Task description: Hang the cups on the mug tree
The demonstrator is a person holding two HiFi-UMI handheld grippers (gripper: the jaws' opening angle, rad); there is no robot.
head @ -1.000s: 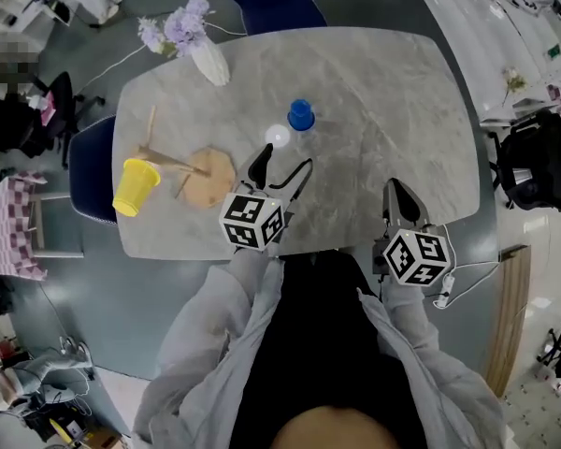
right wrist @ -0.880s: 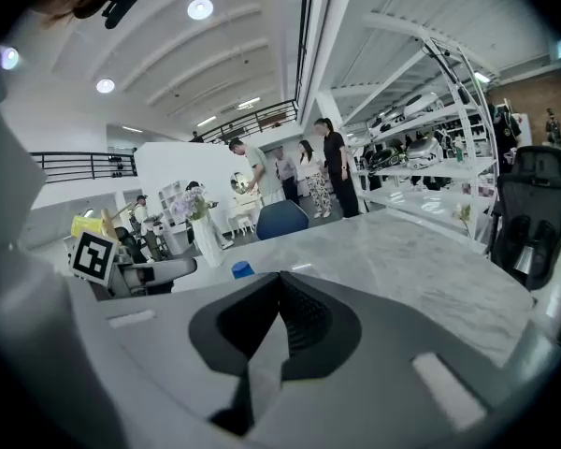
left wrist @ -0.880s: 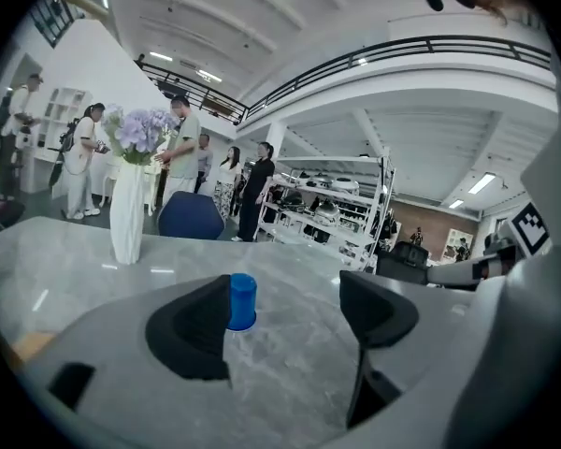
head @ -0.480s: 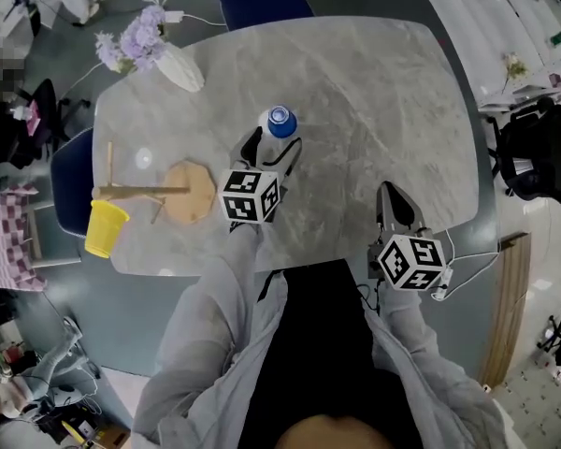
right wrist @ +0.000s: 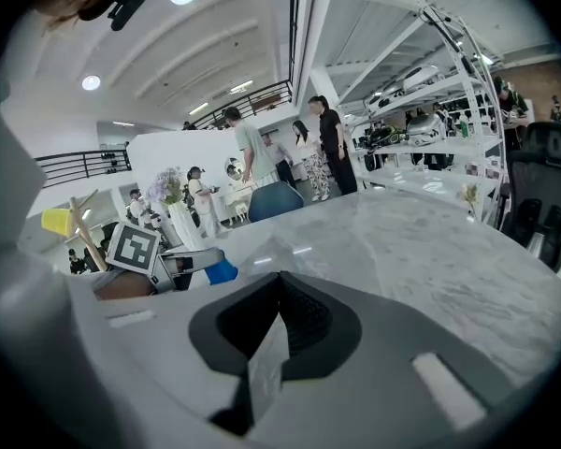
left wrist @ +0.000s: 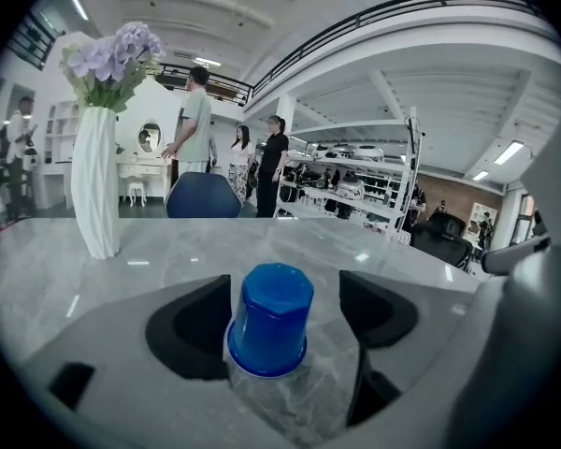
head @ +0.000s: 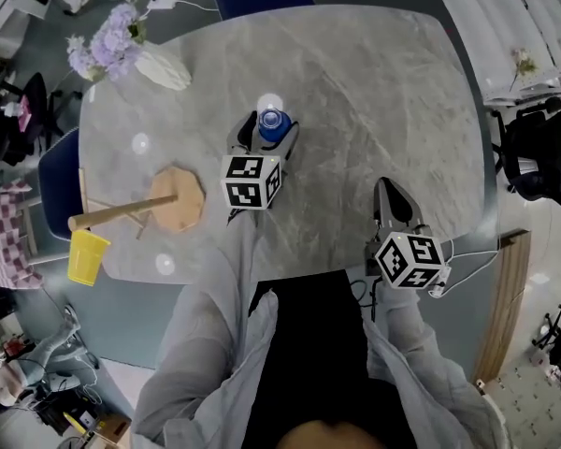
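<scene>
So the blue cup (left wrist: pixel 271 321) sits upside down on the table (head: pixel 374 92), right between the spread jaws of the left gripper (head: pixel 267 129), with a gap on both sides and nothing pinched yet. It looks like light, slick plastic that'd flex, so I'd squeeze gently, low on the wall near the wide rim. The right gripper (head: pixel 390 195) is at the cup's 4 o'clock, jaws together and empty. The mug tree (head: pixel 122 211) is at 8 o'clock.

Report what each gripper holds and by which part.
Nothing held: the left gripper stands open around the blue cup; the right gripper is shut, empty.
</scene>
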